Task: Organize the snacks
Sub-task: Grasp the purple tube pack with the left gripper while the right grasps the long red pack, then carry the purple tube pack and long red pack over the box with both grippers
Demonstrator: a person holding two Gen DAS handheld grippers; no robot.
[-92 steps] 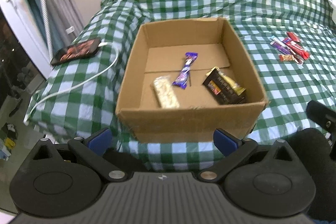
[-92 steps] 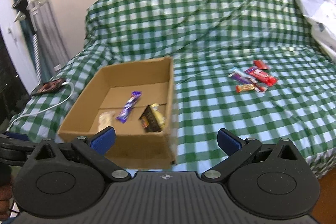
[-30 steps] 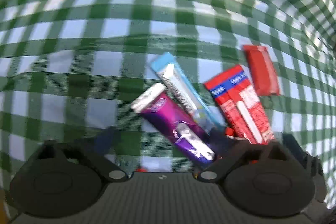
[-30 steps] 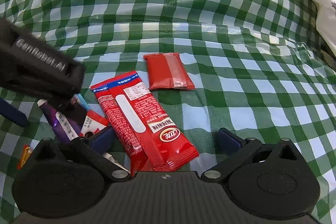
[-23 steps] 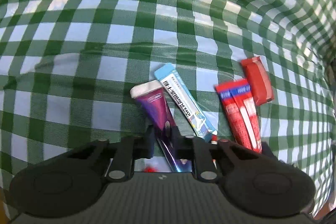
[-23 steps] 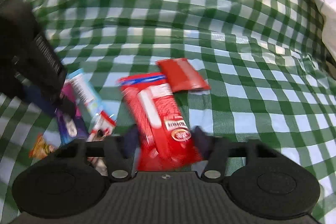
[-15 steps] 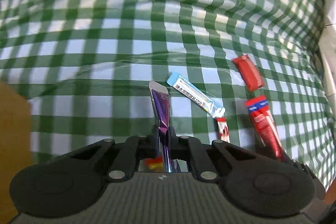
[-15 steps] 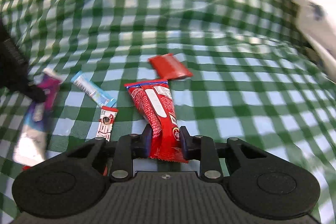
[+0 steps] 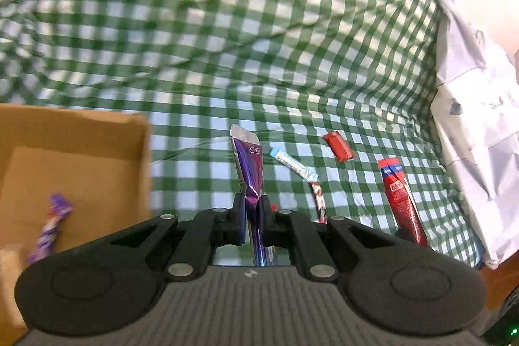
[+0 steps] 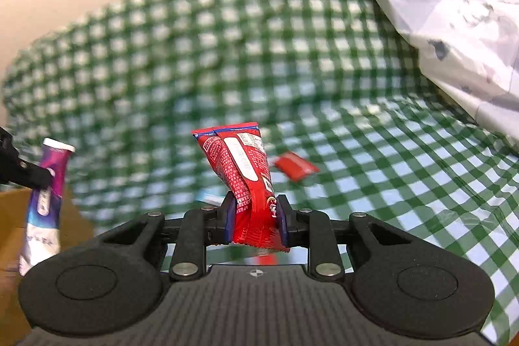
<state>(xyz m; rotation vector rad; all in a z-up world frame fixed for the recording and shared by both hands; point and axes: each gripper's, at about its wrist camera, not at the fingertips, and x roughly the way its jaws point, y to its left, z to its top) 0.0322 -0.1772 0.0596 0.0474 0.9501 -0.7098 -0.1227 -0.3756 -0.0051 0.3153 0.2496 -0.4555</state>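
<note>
My left gripper [image 9: 252, 211] is shut on a purple snack bar [image 9: 248, 166] that stands up from its pads, lifted above the green checked bedspread [image 9: 227, 38]. The same purple bar [image 10: 45, 184] shows at the left edge of the right wrist view. My right gripper [image 10: 254, 211] is shut on a long red snack packet [image 10: 241, 166], also lifted; this red packet [image 9: 400, 200] shows at the right of the left wrist view. The cardboard box [image 9: 81, 158] lies to the left with a purple bar [image 9: 52, 227] inside.
On the bedspread lie a small red packet [image 9: 339, 146], a light blue bar [image 9: 292, 165] and a thin red-and-white stick [image 9: 319, 201]. A crumpled white sheet [image 9: 476, 135] fills the right side. The small red packet [image 10: 295, 166] shows beyond the right gripper.
Both grippers closed on their snacks, the left on the purple bar and the right on the red packet, then rose off the bedspread and swung left until the box came into view.
</note>
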